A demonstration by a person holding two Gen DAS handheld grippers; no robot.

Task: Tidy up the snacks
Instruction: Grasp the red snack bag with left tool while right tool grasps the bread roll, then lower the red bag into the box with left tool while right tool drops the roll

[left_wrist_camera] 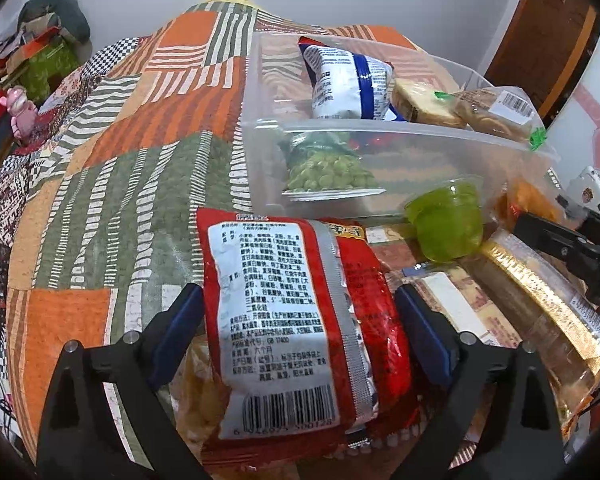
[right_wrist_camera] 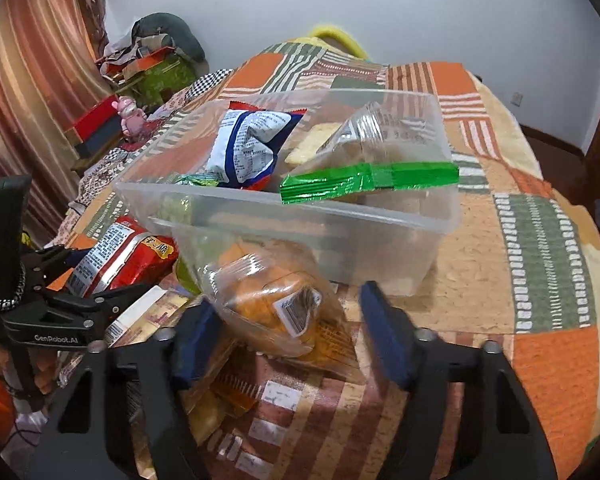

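A red snack packet (left_wrist_camera: pixel 300 312) lies label-up on a pile of snacks. My left gripper (left_wrist_camera: pixel 300 320) straddles it, open, blue pads (left_wrist_camera: pixel 180 320) close beside its edges. In the right wrist view, a clear bag of orange bread (right_wrist_camera: pixel 268 296) lies between the fingers of my right gripper (right_wrist_camera: pixel 292 332). Its left pad (right_wrist_camera: pixel 196 340) touches the bag and its right pad stands a little off. Behind stands a clear plastic bin (right_wrist_camera: pixel 260 200) holding a blue-white packet (right_wrist_camera: pixel 248 148), a green-sealed bag (right_wrist_camera: pixel 368 176) and green peas (left_wrist_camera: pixel 324 168).
A green jelly cup (left_wrist_camera: pixel 448 220) and a gold-edged pack (left_wrist_camera: pixel 540 292) lie between the two grippers. A patchwork quilt (left_wrist_camera: pixel 120 160) covers the surface. A pink figurine (right_wrist_camera: pixel 130 120) and boxes (right_wrist_camera: pixel 96 128) sit at the far left. A curtain (right_wrist_camera: pixel 28 80) hangs at the left.
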